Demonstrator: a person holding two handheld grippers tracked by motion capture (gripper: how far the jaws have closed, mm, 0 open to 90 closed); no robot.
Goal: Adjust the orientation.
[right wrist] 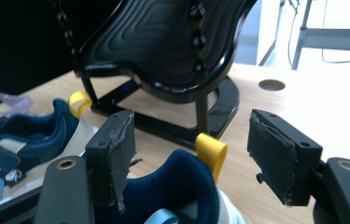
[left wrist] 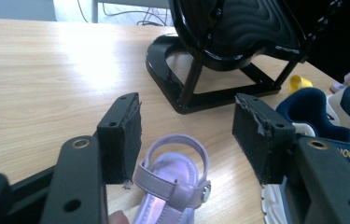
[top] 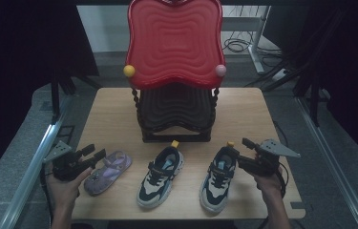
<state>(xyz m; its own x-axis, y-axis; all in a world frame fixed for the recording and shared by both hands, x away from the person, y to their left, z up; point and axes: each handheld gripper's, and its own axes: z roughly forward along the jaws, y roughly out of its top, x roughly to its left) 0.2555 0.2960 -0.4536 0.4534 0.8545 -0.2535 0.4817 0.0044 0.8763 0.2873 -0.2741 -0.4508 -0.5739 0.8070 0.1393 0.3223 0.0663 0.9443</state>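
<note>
While both stand open, left gripper [top: 96, 152] nears sandal [top: 108, 172] — right gripper [top: 240, 144] nears sneaker [top: 219, 179].

sneakers [top: 161, 176]: 2 | purple sandal [top: 108, 171]: 1 | two-tier rack [top: 175, 71]: 1 | grippers [top: 92, 153]: 2 | table [top: 110, 114]: 1

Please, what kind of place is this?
Probably a recording workspace: a wooden table ringed by dark curtains, bearing a two-tier shoe rack and children's shoes, with loose cables behind.

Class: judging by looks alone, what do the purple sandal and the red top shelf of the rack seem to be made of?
Purple sandal: probably soft synthetic leather or plastic, with a slight sheen and stitched strap edges.
Red top shelf: likely moulded plastic, glossy, with rippled ridges catching the light.
</note>
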